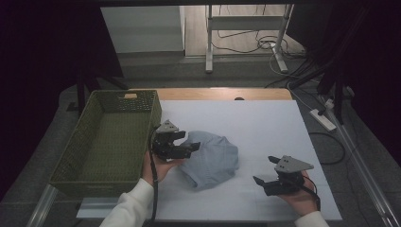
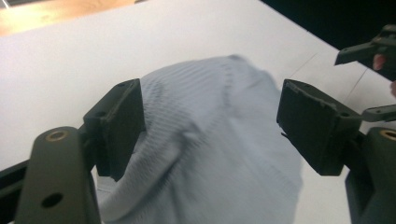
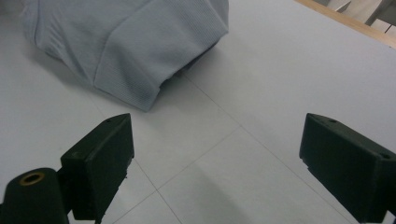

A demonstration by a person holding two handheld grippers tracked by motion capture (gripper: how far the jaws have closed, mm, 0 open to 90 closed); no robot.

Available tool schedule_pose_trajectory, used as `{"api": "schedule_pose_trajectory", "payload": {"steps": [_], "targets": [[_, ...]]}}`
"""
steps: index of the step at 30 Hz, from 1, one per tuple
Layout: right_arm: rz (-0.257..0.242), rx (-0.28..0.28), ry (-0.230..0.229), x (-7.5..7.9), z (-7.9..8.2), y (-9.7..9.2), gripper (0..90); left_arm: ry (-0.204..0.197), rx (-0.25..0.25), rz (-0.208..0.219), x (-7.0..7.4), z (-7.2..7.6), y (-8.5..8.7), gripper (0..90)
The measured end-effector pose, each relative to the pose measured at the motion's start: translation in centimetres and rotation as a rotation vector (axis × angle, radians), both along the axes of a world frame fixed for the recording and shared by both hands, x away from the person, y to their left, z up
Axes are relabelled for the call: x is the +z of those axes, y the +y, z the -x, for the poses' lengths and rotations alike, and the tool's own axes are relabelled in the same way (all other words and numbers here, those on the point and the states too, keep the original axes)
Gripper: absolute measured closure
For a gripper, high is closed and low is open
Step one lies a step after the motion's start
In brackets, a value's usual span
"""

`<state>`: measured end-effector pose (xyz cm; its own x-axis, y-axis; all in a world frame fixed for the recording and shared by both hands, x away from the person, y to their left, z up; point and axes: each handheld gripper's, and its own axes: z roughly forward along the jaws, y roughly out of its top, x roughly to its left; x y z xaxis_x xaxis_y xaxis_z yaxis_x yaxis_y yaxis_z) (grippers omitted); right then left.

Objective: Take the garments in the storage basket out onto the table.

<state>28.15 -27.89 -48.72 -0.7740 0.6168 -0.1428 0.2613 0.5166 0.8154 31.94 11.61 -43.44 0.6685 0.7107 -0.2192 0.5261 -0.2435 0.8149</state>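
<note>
My left gripper (image 1: 182, 144) hangs at the near-left edge of one crumpled pale blue cloth (image 1: 210, 158); its jaws stand apart, the fabric below and between them, pads not pressing. Whether the cloth's underside folds are tucked I cannot tell. My right gripper (image 1: 267, 171) hovers well apart from the cloth, jaws wide over bare white table (image 1: 265, 123), nothing between them. One green woven basket (image 1: 71, 156) stands just beside my left hand, its near corner cut off by my sleeve. Open surface lies right of and beyond the cloth.
</note>
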Motion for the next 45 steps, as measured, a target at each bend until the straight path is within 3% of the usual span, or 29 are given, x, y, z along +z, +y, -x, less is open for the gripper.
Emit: {"api": "schedule_pose_trajectory", "payload": {"steps": [20,31,45], "targets": [[-0.004,-0.002,0.001,0.1,0.1,0.0,10.4,-0.010,-0.022,0.055,1.3,1.9,2.7,23.6],[-0.006,0.005,-0.009,0.1,0.1,0.2,10.4,-0.038,-0.050,0.006,2.4,3.4,3.3,22.5],[-0.007,0.008,-0.008,0.1,0.1,0.3,10.4,-0.050,-0.043,0.004,2.8,4.3,4.2,21.6]]}}
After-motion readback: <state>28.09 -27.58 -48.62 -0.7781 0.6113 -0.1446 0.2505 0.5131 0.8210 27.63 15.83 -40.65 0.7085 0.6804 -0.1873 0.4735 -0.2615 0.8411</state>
